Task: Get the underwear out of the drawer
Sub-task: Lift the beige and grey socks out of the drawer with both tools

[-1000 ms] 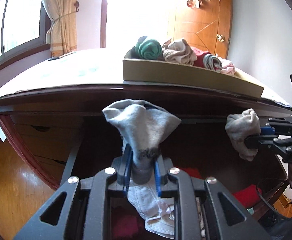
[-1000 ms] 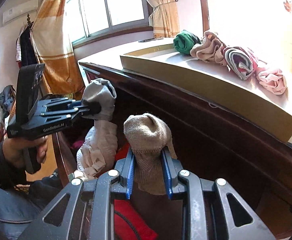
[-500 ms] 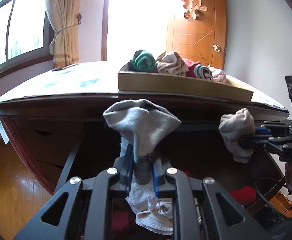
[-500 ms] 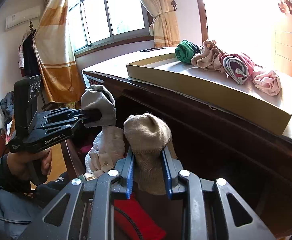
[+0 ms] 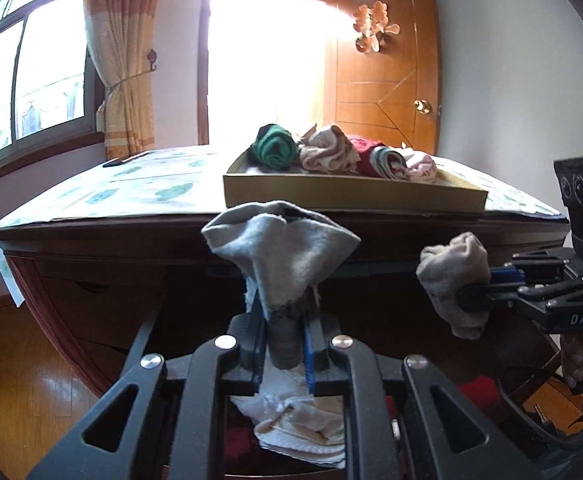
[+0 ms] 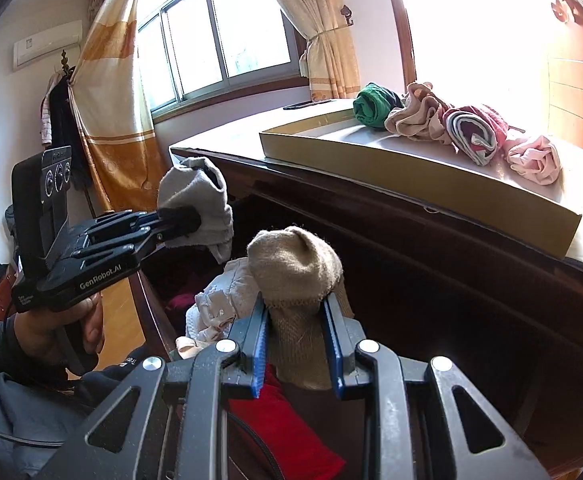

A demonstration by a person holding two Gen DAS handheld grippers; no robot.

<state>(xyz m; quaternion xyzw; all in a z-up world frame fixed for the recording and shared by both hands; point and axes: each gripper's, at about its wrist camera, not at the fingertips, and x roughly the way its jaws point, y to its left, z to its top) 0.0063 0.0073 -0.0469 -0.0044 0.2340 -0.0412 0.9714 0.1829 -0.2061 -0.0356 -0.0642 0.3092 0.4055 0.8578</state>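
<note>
Left wrist view: my left gripper (image 5: 281, 344) stays clamped on the grey bundle (image 5: 279, 248), now lifted to the tray (image 5: 351, 198) rim; right of it, my right gripper (image 5: 487, 290) pinches the beige bundle (image 5: 453, 276), clear of the drawer (image 5: 147, 320); both look ready for the tray.

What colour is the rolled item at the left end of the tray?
Green, with a darker band; the rolled item shows best in the right wrist view, in the tray.
</note>
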